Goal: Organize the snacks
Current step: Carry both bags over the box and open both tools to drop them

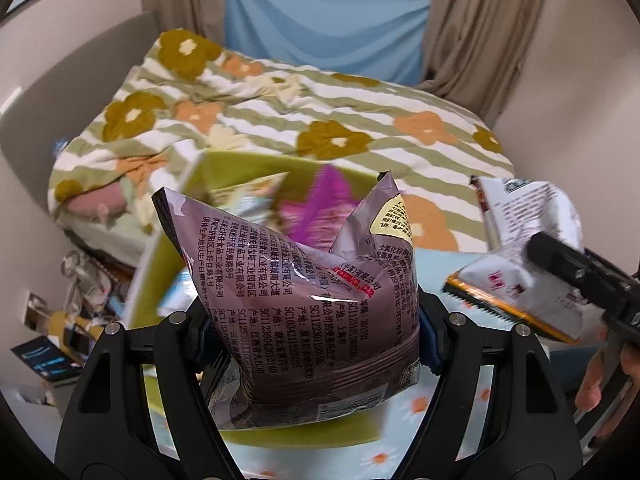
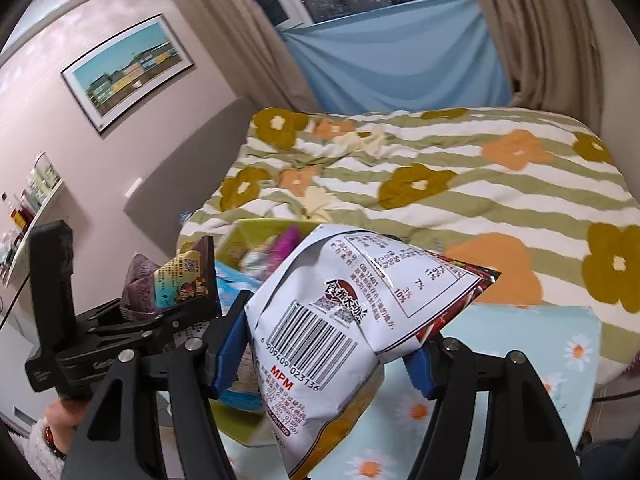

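We judge ourselves partway through the sorting: a green bin [image 1: 240,168] already holds several packets, among them a magenta one [image 1: 320,200], though motion blur keeps us from counting or naming them. Starting on the left, our left claw [image 1: 308,332] is closed around the lower half of a purple-brown snack bag [image 1: 304,280], its blue pads pressing into both sides, and the bag stands upright in the air in front of the bin, not yet dropped in. Moving right, our right claw [image 2: 332,360] is likewise clamped on a white snack bag [image 2: 352,312] with a barcode and a yellow bottom, tilted, held over the near edge of the bin and the blue daisy-print surface [image 2: 540,352]. So two bags remain in hand to be placed, and we cannot tell whether more snacks wait elsewhere. The bin's interior is mostly hidden behind the two bags, and its near wall is cut off by them. The floral bedspread [image 2: 480,184] fills the background. The clutter at the lower left of the left wrist view is too warped and dim to identify.
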